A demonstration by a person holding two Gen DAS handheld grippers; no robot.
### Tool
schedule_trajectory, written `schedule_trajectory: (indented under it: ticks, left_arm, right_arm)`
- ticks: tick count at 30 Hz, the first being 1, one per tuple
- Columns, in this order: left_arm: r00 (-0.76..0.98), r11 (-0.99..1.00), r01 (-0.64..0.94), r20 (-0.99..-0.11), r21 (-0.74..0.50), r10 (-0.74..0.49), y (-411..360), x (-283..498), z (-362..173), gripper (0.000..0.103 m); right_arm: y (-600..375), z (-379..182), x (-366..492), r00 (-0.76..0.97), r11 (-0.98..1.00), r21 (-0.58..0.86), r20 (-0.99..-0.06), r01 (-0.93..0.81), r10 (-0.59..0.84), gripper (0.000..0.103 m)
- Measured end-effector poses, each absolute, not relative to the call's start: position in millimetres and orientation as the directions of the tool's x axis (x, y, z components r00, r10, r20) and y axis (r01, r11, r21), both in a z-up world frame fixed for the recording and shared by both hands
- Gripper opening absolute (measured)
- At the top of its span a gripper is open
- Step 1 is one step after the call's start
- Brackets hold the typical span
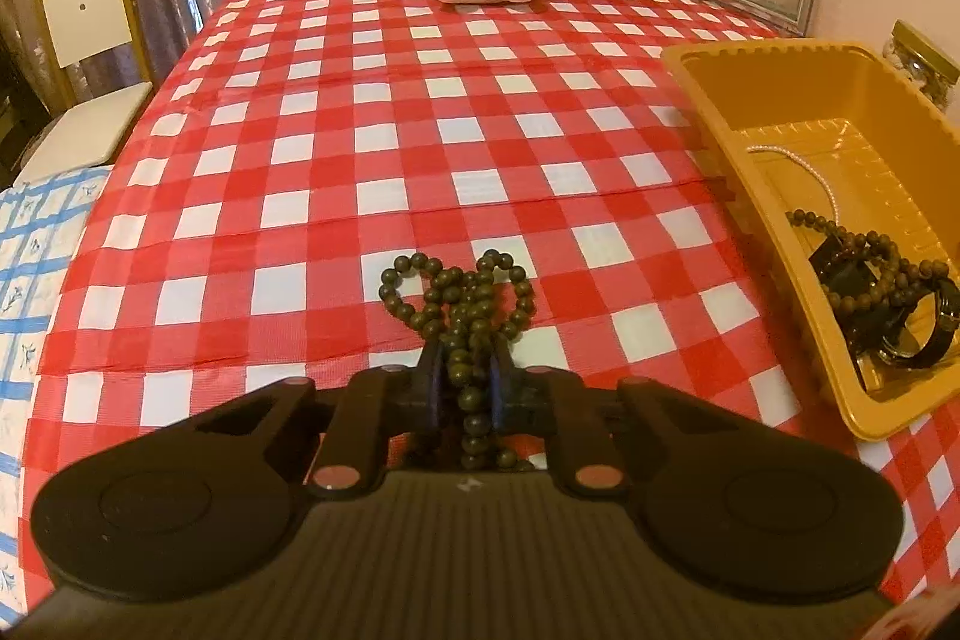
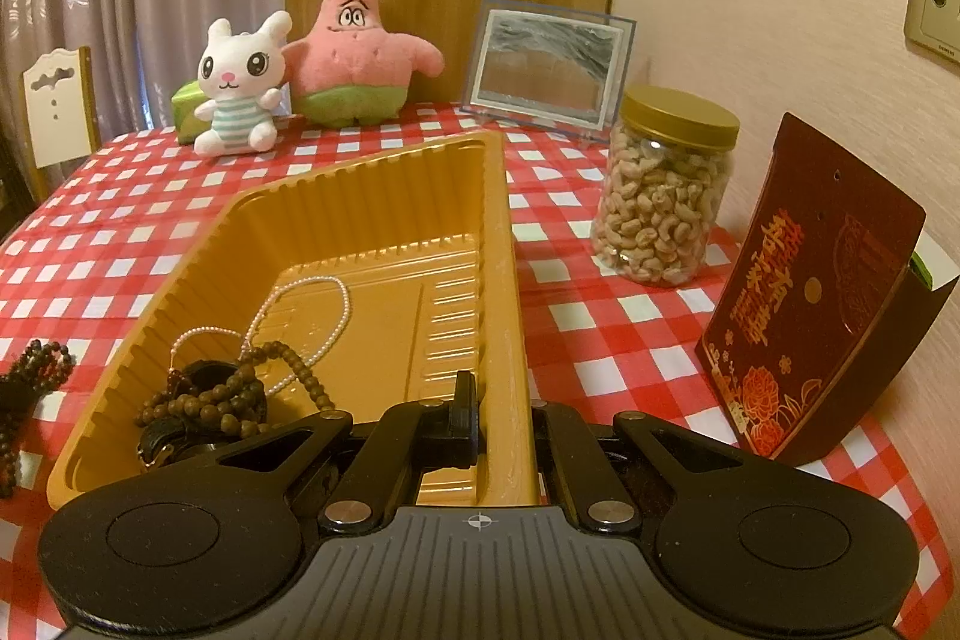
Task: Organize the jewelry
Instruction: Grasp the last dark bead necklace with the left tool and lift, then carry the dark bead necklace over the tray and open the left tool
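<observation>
Closest to my left camera, the left gripper [image 1: 467,376] is clenched on the dark bead necklace [image 1: 459,304], low in the centre of the frame, most of it lying bunched on the checked tablecloth [image 1: 372,111]. I judge the risk is in the lift: loose loops could slip from the pads or catch on the tray's near rim on the way across. My right gripper [image 2: 501,418] is pinched on the wall of the yellow tray [image 2: 384,196] (steadying it, I think); a tug there could tip out the pearl strand [image 2: 336,304] and brown beads [image 2: 240,400]. Only writing: gold Chinese characters on the red box [image 2: 804,304], too distorted to read.
</observation>
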State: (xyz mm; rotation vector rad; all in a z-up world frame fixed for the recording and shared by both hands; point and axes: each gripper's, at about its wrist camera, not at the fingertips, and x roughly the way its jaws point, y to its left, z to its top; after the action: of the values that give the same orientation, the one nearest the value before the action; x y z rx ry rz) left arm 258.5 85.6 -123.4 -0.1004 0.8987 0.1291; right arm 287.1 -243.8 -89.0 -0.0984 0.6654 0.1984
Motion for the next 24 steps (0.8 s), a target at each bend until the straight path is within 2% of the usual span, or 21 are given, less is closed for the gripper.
schedule_trajectory:
  ticks: [10, 24]
  left_arm:
    - [0.66, 0.989, -0.129, -0.75, -0.079, 0.026, 94, 250, -87, 0.012]
    - [0.756, 0.985, -0.113, -0.655, -0.13, 0.0, 112, 236, -20, 0.012]
  right_arm:
    - [-245, -89, 290, 0.77, 0.976, -0.025, -0.619, -0.215, 0.154, 0.003]
    - [-240, -82, 290, 0.786, 0.974, -0.03, -0.596, -0.226, 0.164, 0.003]
